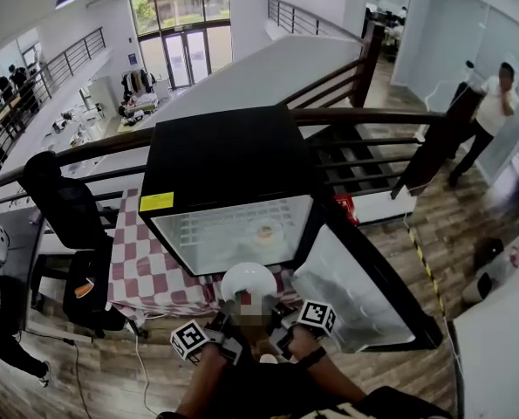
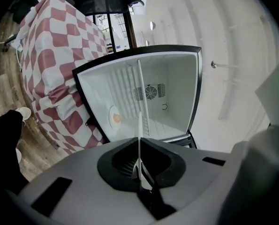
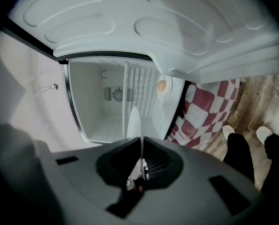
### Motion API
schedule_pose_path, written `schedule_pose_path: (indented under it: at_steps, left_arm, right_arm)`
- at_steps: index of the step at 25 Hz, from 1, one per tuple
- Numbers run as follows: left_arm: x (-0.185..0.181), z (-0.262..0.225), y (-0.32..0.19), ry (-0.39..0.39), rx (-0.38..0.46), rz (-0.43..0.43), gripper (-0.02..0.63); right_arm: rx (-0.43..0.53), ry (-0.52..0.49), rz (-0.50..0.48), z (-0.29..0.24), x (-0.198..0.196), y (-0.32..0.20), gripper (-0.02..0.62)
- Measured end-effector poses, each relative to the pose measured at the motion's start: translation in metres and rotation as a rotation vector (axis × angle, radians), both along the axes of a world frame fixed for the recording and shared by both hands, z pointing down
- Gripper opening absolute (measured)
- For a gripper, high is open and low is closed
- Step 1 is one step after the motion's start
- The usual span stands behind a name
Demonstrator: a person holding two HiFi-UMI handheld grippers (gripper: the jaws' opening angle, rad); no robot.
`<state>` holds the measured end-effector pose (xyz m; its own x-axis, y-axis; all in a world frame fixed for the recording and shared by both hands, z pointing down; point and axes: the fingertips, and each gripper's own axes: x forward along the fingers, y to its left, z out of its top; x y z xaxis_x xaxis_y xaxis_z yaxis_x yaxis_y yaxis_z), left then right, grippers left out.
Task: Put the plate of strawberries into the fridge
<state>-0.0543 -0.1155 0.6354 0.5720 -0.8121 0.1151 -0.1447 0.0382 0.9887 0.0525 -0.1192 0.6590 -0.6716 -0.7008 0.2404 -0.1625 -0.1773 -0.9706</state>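
Left gripper (image 2: 140, 165) and right gripper (image 3: 140, 167) each clamp a rim of the white plate (image 1: 248, 282), held just outside the open fridge (image 1: 228, 160) on the checked table (image 1: 146, 269). Uneven hands could tip it, or it might strike the dish (image 1: 263, 232) already inside.

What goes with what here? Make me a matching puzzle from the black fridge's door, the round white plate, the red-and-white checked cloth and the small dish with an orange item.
1. door of the black fridge
2. round white plate
3. red-and-white checked cloth
4. small dish with an orange item

A. spread under the fridge
B. inside the fridge
C. swung open
D. clamped at its rim by the left gripper and the right gripper

Pairs: 1-C, 2-D, 3-A, 4-B
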Motion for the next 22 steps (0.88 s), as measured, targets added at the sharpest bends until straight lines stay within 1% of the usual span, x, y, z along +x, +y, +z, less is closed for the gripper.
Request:
schedule_pose_path:
  at_steps: [2,5,9,11,14,22]
  left_arm:
    - [-0.001,0.002,-0.009,-0.004,0.000,0.006,0.032]
    - [-0.009,0.012,-0.018,-0.045,-0.002,0.012,0.032]
    - [-0.019,0.025,-0.022,-0.051,-0.037,0.002,0.032]
    - [-0.023,0.029,-0.025,-0.063,-0.036,0.004,0.032]
    - [-0.029,0.037,-0.036,-0.090,-0.037,0.008,0.032]
    - [-0.034,0.064,-0.062,-0.167,-0.075,0.017,0.032]
  right_arm:
    - [0.003,0.009,0.002,0.001,-0.001,-0.009,0.029]
    - [-0.009,0.011,-0.004,0.008,-0.007,-0.017,0.029]
    - [-0.026,0.031,-0.020,0.020,-0.018,-0.023,0.029]
    - [-0.041,0.032,-0.027,0.025,-0.023,-0.025,0.029]
    - [-0.047,0.034,-0.031,0.033,-0.028,-0.037,0.029]
    - [-0.082,0.079,-0.019,0.062,-0.034,-0.062,0.030]
